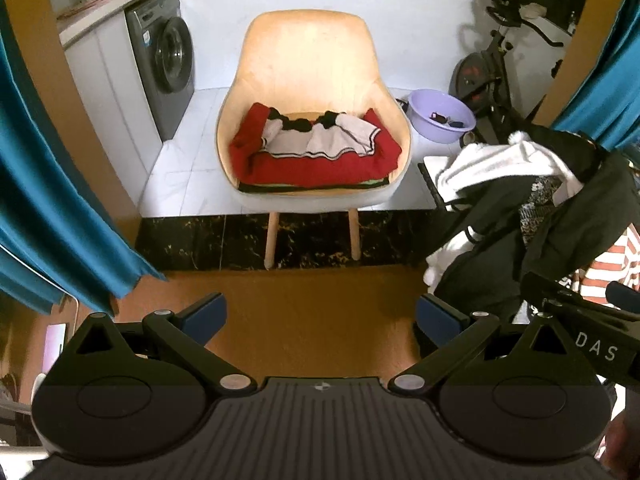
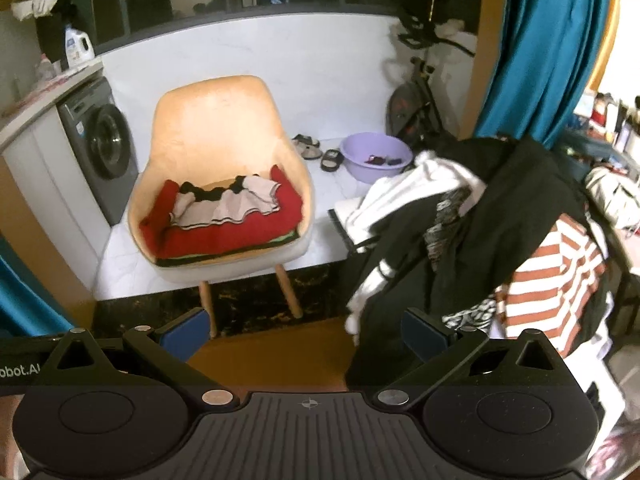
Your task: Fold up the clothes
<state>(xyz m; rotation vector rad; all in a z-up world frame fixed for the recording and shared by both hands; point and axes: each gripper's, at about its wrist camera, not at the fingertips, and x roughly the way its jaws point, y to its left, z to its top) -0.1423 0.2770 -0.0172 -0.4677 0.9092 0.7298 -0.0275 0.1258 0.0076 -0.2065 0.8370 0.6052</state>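
Clothes are seen in two places from the left wrist camera. A folded stack (image 1: 316, 160), with a red garment (image 1: 320, 166) and a white top with dark trim (image 1: 320, 140) laid over it, rests on the seat of a tan chair (image 1: 308, 60). A loose pile of clothes (image 1: 532, 200), black and white, is heaped at the right. The left gripper (image 1: 320, 318) is held over the brown floor with its fingers wide apart and nothing between them. A washing machine (image 1: 164, 60) stands to the left of the chair, and a purple basin (image 1: 442, 114) sits on the white floor to its right.

From the right wrist camera, the same stack (image 2: 224, 228) is seen on the chair (image 2: 216, 120), left of centre. The pile (image 2: 500, 220) is near at the right, with a red-and-white striped garment (image 2: 556, 276) hanging on its right side. The right gripper (image 2: 306, 336) is spread open and empty; its right finger (image 2: 426, 338) lies just in front of the pile's black cloth, though contact cannot be told.
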